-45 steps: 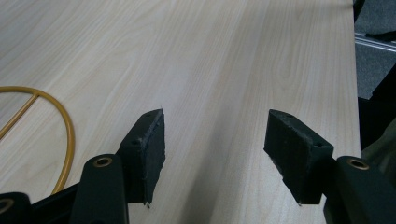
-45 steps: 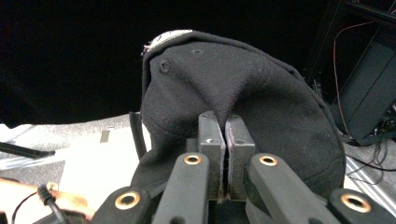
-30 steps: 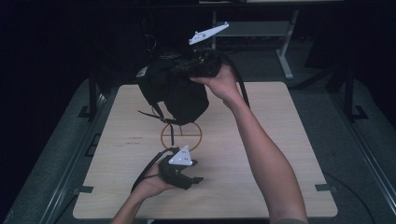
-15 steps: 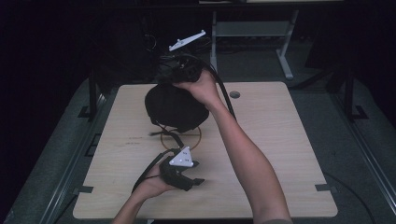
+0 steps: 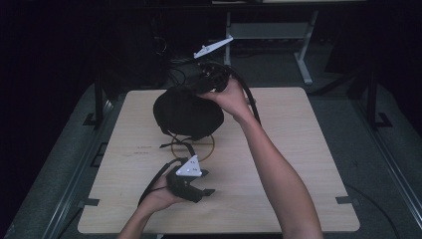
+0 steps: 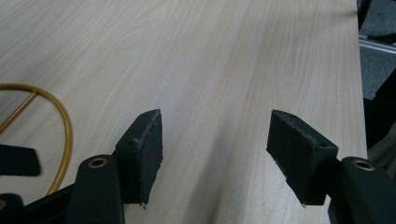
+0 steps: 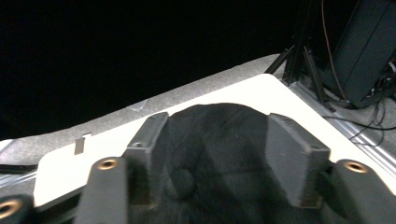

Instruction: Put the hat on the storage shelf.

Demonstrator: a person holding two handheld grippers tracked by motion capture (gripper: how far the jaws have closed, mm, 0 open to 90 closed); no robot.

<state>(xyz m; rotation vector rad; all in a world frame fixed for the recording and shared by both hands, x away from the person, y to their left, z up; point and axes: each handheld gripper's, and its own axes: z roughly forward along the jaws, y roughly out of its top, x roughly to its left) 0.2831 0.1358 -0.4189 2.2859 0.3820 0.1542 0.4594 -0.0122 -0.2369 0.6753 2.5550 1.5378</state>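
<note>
Now that the right tongs (image 5: 191,89) just opened, the black cap (image 5: 186,113) sits free on the surface (image 5: 298,149).
Looks like a drop-off; left tongs (image 5: 206,185) wide, empty, parked by the gold ring (image 5: 209,144).

A pale wooden bench (image 5: 308,149) stood on grey carpeted floor (image 5: 383,169). A thin gold ring (image 5: 209,147) lay flat near its middle. Beyond the far edge stood a white metal frame (image 5: 298,45).

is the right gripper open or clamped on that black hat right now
Open. In the right gripper view, the right gripper has its jaws standing apart over the black hat, having just been opening; the hat rests on the table.
</note>
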